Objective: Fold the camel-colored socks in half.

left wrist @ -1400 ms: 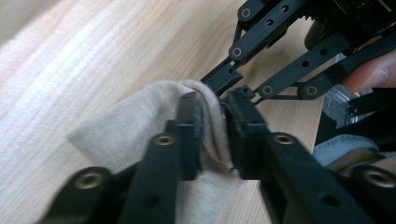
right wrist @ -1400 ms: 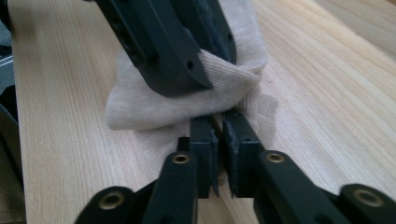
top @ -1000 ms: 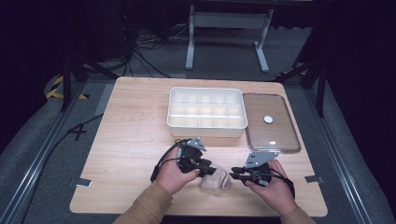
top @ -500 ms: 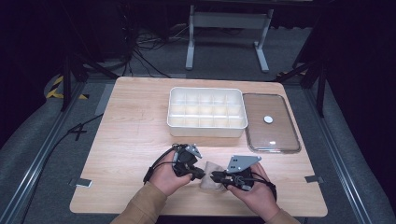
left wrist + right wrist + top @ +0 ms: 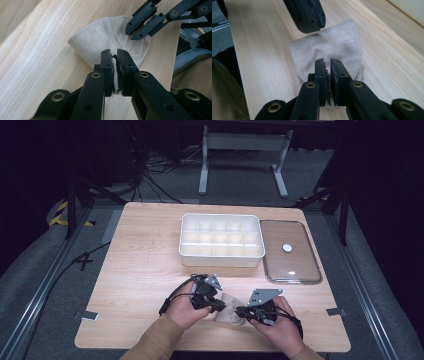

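A small beige cloth (image 5: 229,309) lies folded on the wooden table (image 5: 140,270) near its front edge, between my two grippers. My left gripper (image 5: 220,306) comes in from the left, its jaws shut with the tips at the cloth's (image 5: 105,37) near edge. The left gripper (image 5: 114,52) has no fabric visible between its pads. My right gripper (image 5: 240,310) comes from the right, also shut, with its tips over the cloth (image 5: 334,45). The right gripper (image 5: 327,62) points at the left gripper (image 5: 319,23) across the cloth. In the left gripper view the right gripper (image 5: 131,34) rests its tips on the cloth's far part.
A white compartment tray (image 5: 221,261) stands at the middle of the table. A clear lid (image 5: 292,265) with a white knob (image 5: 287,248) lies to the tray's right. The table's front edge runs just below both hands.
The right gripper has moved left up to the cloth. The left hand has shifted slightly toward the front edge. The two grippers now stand closer together over the cloth.
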`<action>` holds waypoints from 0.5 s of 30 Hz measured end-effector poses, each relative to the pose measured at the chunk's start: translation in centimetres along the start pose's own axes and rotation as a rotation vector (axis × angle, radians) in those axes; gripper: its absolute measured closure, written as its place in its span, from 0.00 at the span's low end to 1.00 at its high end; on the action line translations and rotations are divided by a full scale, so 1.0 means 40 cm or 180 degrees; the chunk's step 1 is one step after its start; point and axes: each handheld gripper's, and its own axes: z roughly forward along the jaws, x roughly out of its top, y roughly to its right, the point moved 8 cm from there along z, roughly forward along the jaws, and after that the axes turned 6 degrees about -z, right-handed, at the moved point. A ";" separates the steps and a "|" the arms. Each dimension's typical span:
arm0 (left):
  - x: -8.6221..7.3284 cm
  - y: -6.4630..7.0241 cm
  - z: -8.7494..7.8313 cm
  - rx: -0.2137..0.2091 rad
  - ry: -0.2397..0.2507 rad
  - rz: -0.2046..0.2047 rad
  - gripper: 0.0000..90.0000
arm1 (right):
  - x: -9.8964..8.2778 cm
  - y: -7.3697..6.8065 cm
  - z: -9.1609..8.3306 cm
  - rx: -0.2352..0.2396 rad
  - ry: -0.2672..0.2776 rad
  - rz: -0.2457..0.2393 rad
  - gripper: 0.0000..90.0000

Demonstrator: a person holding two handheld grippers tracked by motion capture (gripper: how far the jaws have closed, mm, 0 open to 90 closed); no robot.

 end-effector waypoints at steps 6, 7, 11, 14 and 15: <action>0.002 -0.001 0.027 0.0035 -0.0115 0.0051 0.97 | -0.027 0.004 0.001 0.0014 -0.0126 0.0053 0.94; 0.001 -0.002 0.033 0.0048 -0.0147 0.0036 0.97 | -0.033 0.005 0.002 0.0028 -0.0157 0.0055 0.94; -0.009 -0.004 0.054 0.0155 -0.0321 0.0017 0.97 | -0.049 0.011 0.001 0.0076 -0.0199 0.0095 0.92; -0.015 -0.002 0.068 0.0207 -0.0415 0.0034 0.98 | -0.054 0.017 -0.002 0.0083 -0.0207 0.0086 0.91; -0.020 -0.001 0.076 0.0218 -0.0469 0.0049 0.98 | -0.059 0.022 -0.003 0.0105 -0.0207 0.0088 0.90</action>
